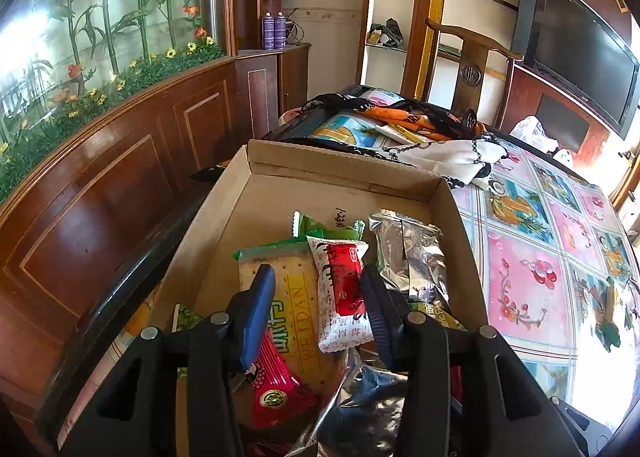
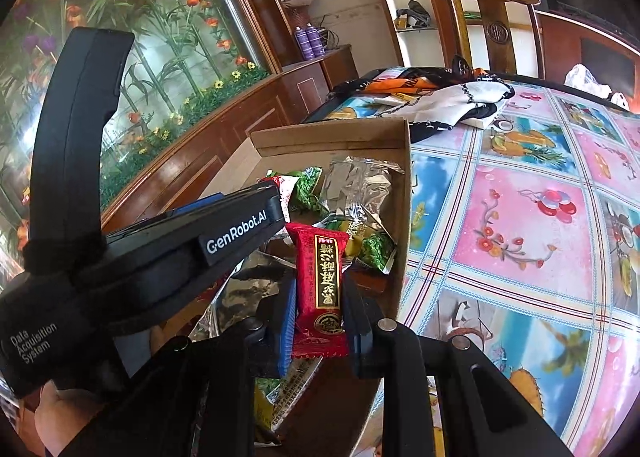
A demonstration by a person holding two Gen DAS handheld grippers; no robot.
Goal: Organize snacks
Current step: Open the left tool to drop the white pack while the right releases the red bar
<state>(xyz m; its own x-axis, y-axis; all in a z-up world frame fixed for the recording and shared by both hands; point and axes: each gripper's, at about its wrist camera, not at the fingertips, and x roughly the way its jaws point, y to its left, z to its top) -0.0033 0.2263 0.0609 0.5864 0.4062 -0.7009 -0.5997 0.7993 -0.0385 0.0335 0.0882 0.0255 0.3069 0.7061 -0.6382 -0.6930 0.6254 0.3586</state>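
Both grippers sat over cardboard box (image 1: 224, 217): right gripper (image 2: 320, 309) pinched red candy packet (image 2: 320, 277) for sorting, left gripper (image 1: 316, 297) hung partly open, red-white packet (image 1: 344, 289) loose between fingers.

My left gripper (image 1: 320, 305) is matte black plastic with two forked arms, each dotted with round silver pivot pins, and ribbed blue pads (image 1: 256, 317) line its jaws. My right gripper (image 2: 318, 317) has the same build. Seen from the right wrist, the left unit's body carries white lettering, "GenRobot.AI" and "Data Acquisition System", and a curved black handle (image 2: 76, 129).
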